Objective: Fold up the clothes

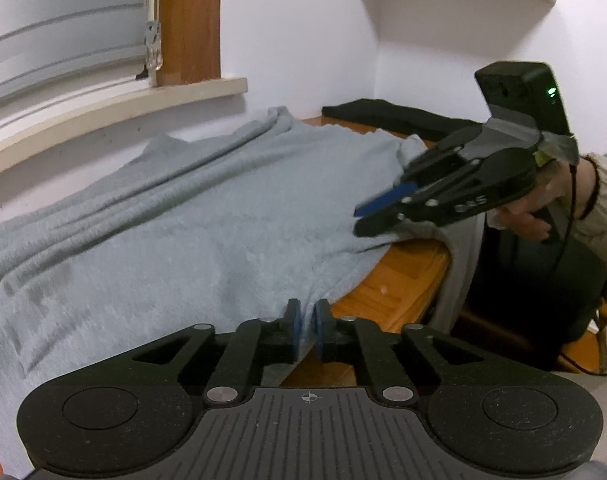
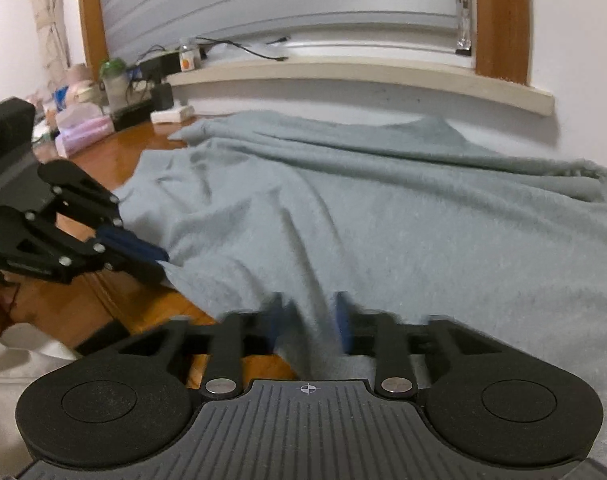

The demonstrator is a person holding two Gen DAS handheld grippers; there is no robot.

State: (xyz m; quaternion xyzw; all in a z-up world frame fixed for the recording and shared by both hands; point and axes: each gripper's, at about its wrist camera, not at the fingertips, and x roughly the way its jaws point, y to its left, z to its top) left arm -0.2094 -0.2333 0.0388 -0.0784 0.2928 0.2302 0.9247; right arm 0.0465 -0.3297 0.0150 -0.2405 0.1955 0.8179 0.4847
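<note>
A brown wooden table (image 1: 399, 276) stands by a white wall under a window sill (image 2: 343, 72) (blinds down). A grey cloth (image 1: 207, 216) lies spread on it. The left gripper (image 1: 306, 326) and right gripper (image 2: 309, 320) each pinch the cloth's near edge in their fingers.

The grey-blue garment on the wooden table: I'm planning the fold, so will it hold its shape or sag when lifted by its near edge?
Probably floppy: the grey-blue garment lies in soft ridges and droops over the wooden table edge. Its fuzzy knit surface suggests it should not slip from a grip. Lifted at the two claw points, left claw and right claw, the middle would likely sag.
</note>
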